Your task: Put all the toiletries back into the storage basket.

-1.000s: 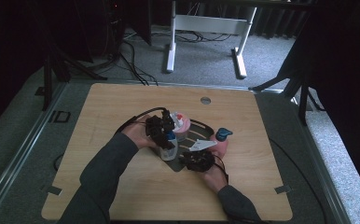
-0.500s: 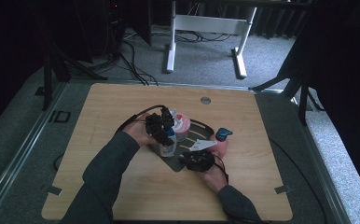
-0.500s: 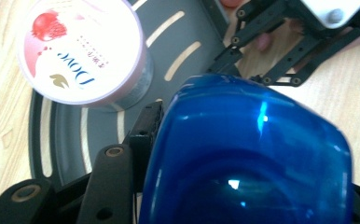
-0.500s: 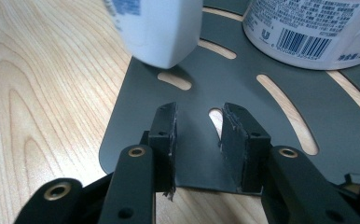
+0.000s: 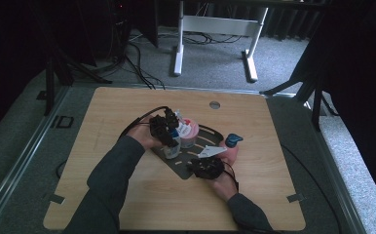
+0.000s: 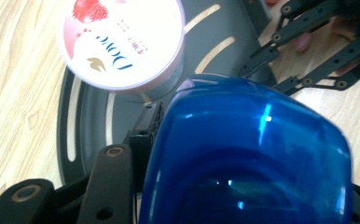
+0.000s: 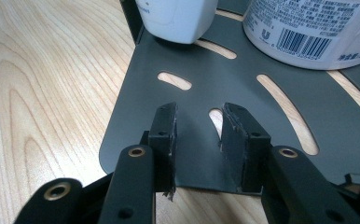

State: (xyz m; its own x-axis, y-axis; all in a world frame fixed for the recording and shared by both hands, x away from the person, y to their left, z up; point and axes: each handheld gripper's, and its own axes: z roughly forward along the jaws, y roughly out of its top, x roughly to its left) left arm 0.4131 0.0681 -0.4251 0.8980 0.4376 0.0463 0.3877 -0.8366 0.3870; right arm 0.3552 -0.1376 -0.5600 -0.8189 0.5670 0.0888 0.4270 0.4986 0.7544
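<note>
Left tongs (image 6: 243,186) are clamped on a blue cap (image 6: 248,154), presumably to twist or lift it from a bottle (image 5: 170,146) standing on the slotted tray (image 7: 206,88). Right tongs (image 7: 199,140) are parted over the tray's near edge, perhaps to steady it on the surface (image 5: 127,107). "Dove" is read on the jar (image 6: 122,42).

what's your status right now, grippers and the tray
Left gripper shut on blue-capped bottle, over the dark slotted tray. Right gripper open at tray's near edge, holding nothing. Pink-lidded tub on tray close by.
</note>
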